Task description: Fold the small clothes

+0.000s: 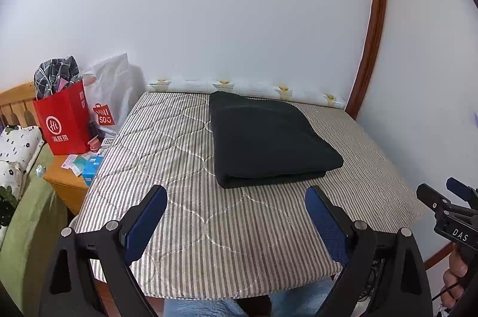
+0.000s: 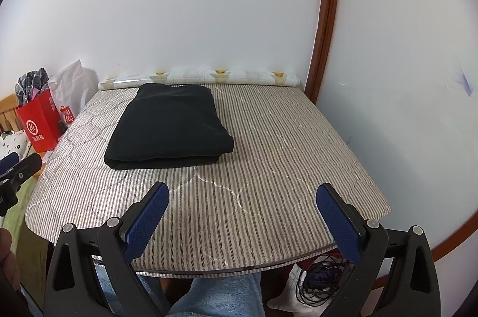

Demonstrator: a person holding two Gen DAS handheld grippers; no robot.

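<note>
A black garment (image 1: pixel 269 141) lies folded into a neat thick rectangle on the striped quilted table cover (image 1: pixel 179 155), toward the back. It also shows in the right wrist view (image 2: pixel 170 126), left of centre on the cover (image 2: pixel 269 144). My left gripper (image 1: pixel 236 215) is open and empty, hovering over the near edge of the table, short of the garment. My right gripper (image 2: pixel 242 215) is open and empty, also above the near edge, to the right of the garment. The right gripper also shows in the left wrist view (image 1: pixel 448 206) at the far right.
A red paper bag (image 1: pixel 64 120) and a white plastic bag (image 1: pixel 110 96) stand on a wooden bedside cabinet (image 1: pixel 65 182) left of the table. A rolled patterned mat (image 2: pixel 203 76) lies along the back wall. Cables (image 2: pixel 319 284) lie on the floor under the table's near right corner.
</note>
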